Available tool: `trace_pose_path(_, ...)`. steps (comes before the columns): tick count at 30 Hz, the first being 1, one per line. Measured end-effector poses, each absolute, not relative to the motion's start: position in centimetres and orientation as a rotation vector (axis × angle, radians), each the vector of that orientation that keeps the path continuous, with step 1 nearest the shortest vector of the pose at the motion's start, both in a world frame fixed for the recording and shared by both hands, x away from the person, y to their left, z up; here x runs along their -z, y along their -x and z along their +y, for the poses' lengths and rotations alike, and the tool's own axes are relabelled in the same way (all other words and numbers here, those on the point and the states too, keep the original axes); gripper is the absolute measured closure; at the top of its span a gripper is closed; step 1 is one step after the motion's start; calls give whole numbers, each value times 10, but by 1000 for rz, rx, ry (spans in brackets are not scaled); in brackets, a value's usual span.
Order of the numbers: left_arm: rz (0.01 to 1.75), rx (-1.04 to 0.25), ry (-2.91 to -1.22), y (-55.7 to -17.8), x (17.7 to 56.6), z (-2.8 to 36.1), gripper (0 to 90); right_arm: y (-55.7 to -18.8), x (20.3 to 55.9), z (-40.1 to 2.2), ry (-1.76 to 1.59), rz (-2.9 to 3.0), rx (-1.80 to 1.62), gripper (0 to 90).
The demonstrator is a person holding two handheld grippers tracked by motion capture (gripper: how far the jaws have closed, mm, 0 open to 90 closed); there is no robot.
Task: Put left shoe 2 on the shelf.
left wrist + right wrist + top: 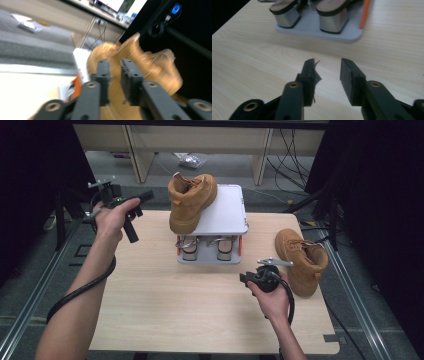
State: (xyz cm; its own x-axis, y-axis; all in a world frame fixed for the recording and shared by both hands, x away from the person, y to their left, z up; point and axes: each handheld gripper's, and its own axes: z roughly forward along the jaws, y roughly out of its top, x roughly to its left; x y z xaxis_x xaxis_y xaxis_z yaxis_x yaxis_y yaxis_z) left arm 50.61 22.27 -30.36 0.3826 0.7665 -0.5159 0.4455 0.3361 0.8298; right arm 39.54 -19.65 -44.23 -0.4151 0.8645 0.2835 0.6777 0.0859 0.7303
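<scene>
Left gripper (141, 200) beside boot (190, 202) on rack (225, 215), jaws narrowly parted, empty; right gripper (246, 278) before rack, jaws parted, empty

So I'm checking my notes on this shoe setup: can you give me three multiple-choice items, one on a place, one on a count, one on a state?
1. Where is the boot at the back? A on the rack's top; B on the floor; C in a box.
2. How many tan boots? A one; B two; C four.
3. The right gripper's jaws are: A shut on a boot; B holding a cloth; C apart with nothing between.

A: it stands on the white top.
B: the second boot lies on the table.
C: bare table shows between them.
</scene>
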Motion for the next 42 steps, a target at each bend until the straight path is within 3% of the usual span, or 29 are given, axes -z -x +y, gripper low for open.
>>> trace_pose_path(4, 1256, -245, -1344, -506, 331, 219, 880, -409, 425, -174, -1522, 2174, -1271, 834)
trace_pose_path(7, 1255, -255, -1418, -507, 345, 207, 886, -417, 414, -163, -1459, 2173, -1305, 866)
trace_pose_path(14, 1254, -287, -1486, -508, 360, 194, 888, -453, 376, -110, -1342, 2163, -1398, 884)
trace_pose_path(20, 1257, -272, -1520, -508, 363, 193, 890, -484, 366, -78, -1349, 2169, -1421, 888)
trace_pose_path(42, 1209, -259, -1577, -508, 360, 173, 894, -500, 362, -67, -1370, 2107, -1372, 900)
